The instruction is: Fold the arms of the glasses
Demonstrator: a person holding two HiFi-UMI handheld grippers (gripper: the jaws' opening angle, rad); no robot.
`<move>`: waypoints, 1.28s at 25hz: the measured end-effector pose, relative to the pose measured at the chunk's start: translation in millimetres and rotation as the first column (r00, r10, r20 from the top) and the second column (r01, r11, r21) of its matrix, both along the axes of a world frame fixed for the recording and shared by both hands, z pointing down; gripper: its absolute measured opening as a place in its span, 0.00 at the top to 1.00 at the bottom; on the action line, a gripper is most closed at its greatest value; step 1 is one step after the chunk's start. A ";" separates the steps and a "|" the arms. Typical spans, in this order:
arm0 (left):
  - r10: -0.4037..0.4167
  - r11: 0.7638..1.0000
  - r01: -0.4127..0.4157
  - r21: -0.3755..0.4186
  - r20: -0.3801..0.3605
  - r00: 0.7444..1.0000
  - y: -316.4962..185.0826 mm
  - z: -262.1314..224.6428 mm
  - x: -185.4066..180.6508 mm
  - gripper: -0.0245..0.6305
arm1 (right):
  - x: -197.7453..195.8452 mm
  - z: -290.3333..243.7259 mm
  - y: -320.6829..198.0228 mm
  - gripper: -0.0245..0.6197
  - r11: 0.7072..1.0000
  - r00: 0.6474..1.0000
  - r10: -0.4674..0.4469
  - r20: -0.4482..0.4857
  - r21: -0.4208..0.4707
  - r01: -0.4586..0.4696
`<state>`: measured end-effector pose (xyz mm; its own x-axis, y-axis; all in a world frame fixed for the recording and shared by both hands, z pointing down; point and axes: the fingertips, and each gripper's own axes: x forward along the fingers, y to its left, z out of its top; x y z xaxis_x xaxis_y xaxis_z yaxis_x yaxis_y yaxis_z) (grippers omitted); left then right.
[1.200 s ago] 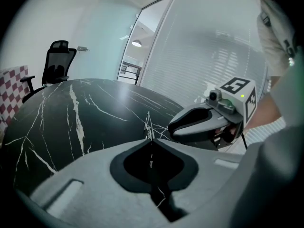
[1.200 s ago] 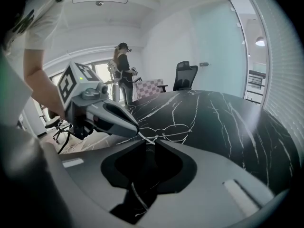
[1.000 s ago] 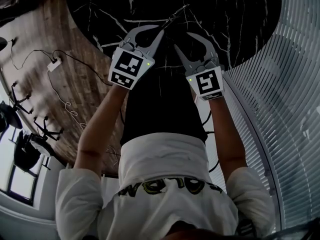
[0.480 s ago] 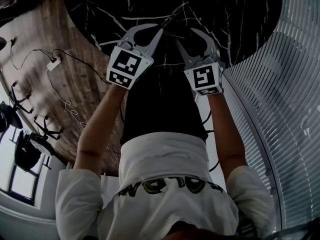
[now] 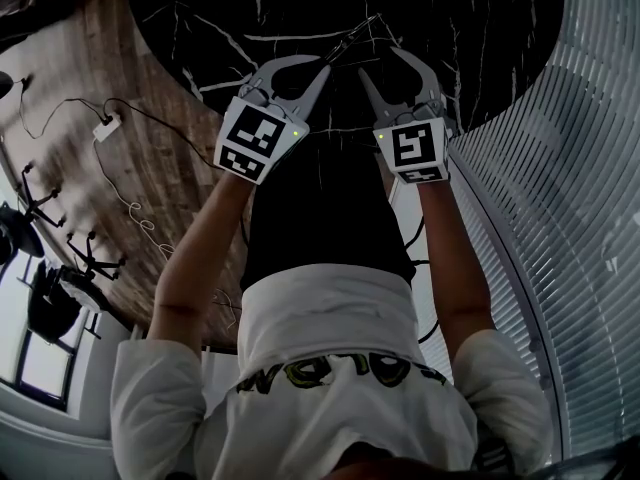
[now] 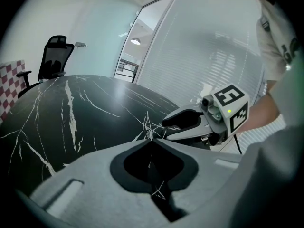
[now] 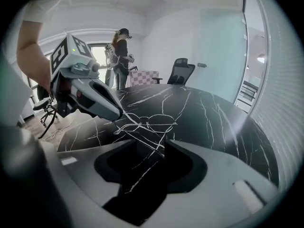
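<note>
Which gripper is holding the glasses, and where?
The left gripper pinches the glasses at the frame's corner beside one lens. The right gripper is open, gripping nothing.

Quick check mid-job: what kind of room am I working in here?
Likely an office meeting room: a black marble-look table, a black office chair beside it, and slatted glass partition walls.
</note>
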<state>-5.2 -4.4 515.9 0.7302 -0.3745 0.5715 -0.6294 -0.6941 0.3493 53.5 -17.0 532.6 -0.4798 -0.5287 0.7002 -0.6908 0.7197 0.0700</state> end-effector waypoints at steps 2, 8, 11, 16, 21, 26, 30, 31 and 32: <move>0.009 1.000 -0.009 -0.005 -0.003 1.000 2.7 -0.7 1.9 0.95 | -0.4 -1.5 -2.3 0.67 1.000 1.000 0.004 0.000 0.005 -0.004; 0.041 0.999 -0.041 -0.015 -0.010 0.999 12.3 -1.3 10.0 0.95 | -0.3 -1.1 -5.9 0.67 1.000 1.000 0.014 0.002 0.004 -0.014; 0.056 0.998 -0.056 -0.018 -0.014 0.998 17.4 -2.6 14.4 0.95 | -0.8 -2.2 -8.1 0.67 1.000 1.000 0.016 0.003 0.010 -0.016; 0.082 0.997 -0.082 0.008 0.008 0.997 20.5 -5.4 18.5 0.95 | -1.2 -1.9 -9.2 0.67 1.000 1.000 0.019 0.000 0.010 -0.019; 0.132 0.988 -0.138 0.070 0.085 0.988 23.4 -5.1 23.0 0.95 | 4.6 2.3 -3.9 0.67 0.999 0.999 0.043 -0.015 -0.021 -0.044; 0.165 0.980 -0.175 0.091 0.112 0.980 31.1 -3.1 33.3 0.92 | 17.1 9.7 9.8 0.67 0.996 0.997 0.072 -0.005 -0.049 -0.072; 0.189 0.977 -0.199 0.080 0.118 0.975 38.1 1.4 41.2 0.89 | 26.9 11.3 15.4 0.67 0.994 0.995 0.095 -0.002 -0.061 -0.095; 0.190 0.977 -0.200 0.079 0.118 0.975 38.9 1.9 42.2 0.89 | 28.4 10.3 15.8 0.67 0.993 0.995 0.100 0.000 -0.062 -0.100; 0.189 0.977 -0.199 0.078 0.117 0.975 39.3 2.1 43.0 0.89 | 29.8 8.8 16.3 0.67 0.993 0.994 0.105 0.002 -0.062 -0.105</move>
